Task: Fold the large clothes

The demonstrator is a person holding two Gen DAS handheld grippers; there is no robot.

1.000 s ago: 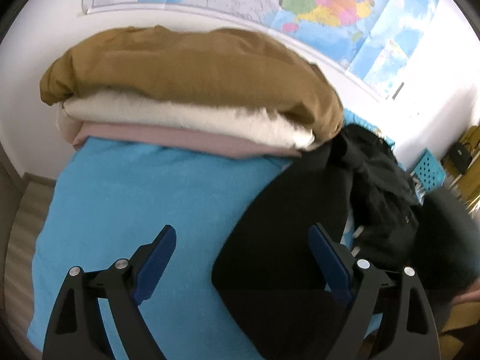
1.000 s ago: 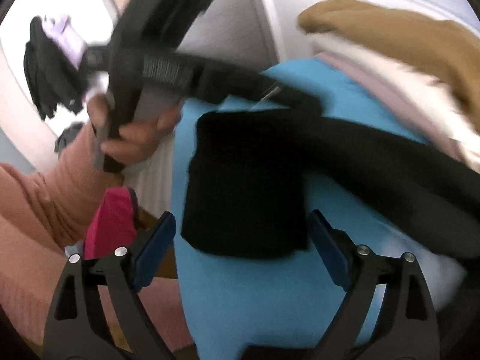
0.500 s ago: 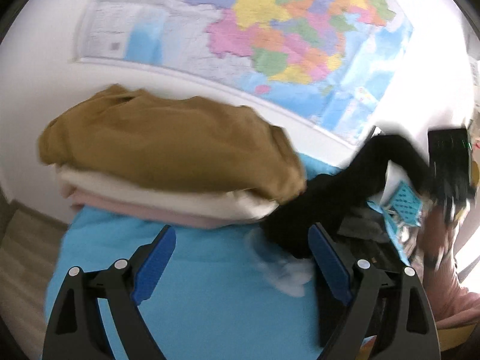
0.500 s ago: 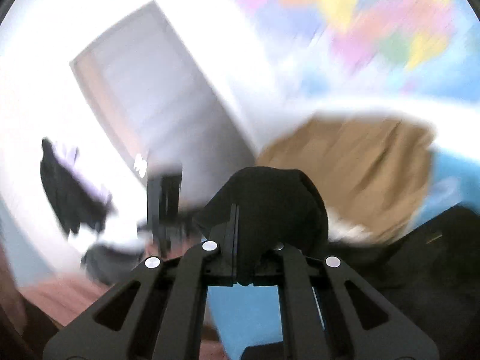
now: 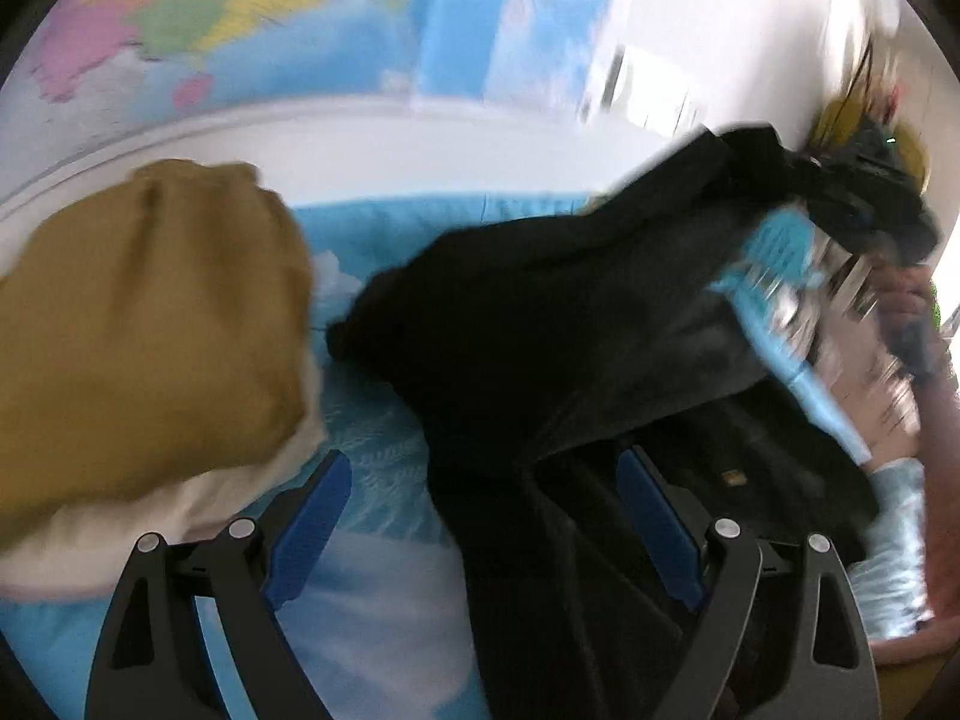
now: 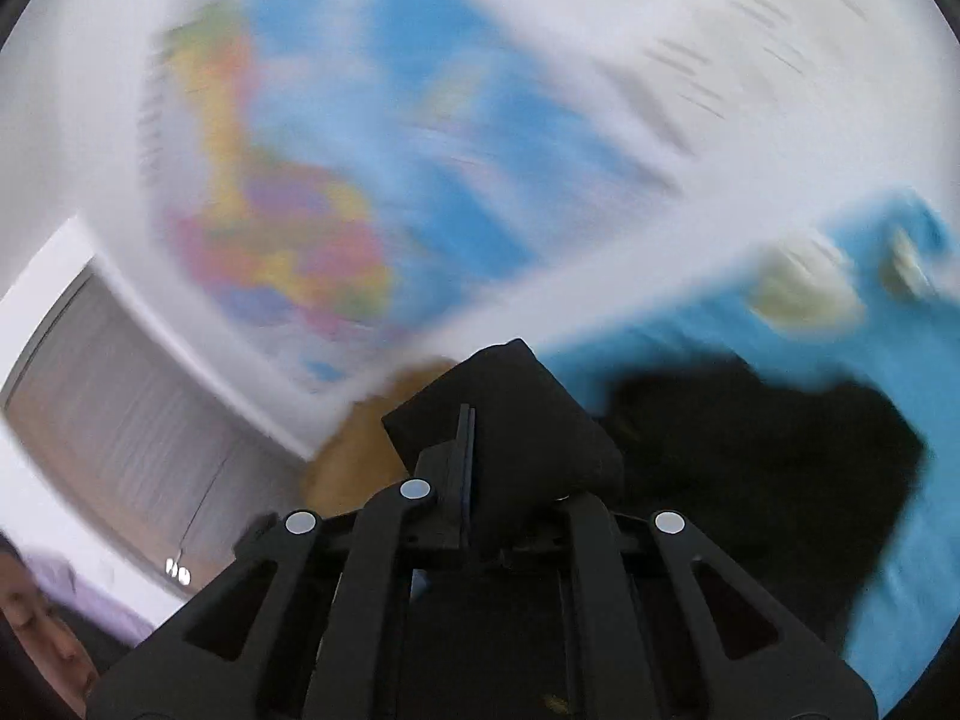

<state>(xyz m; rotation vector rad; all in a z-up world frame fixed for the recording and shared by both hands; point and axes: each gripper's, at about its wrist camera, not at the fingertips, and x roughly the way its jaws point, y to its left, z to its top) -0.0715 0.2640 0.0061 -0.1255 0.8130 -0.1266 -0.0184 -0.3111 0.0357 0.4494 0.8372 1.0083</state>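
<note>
While the soft, limp black garment [image 5: 540,324] is being clamped by the right gripper [image 6: 465,450], the left gripper [image 5: 480,534] is being held apart, unloaded; its far hem is best pinched.

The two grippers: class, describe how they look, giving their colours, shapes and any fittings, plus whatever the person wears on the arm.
The left gripper has two black, skeletal plastic arms with triangular cut-outs and round silver rivets at the joints; its jaws carry flat blue pads. The right gripper has the same black frame and silver rivets. No cables or markings show. A pink sleeve covers the person's arm at the left view's right edge.
</note>
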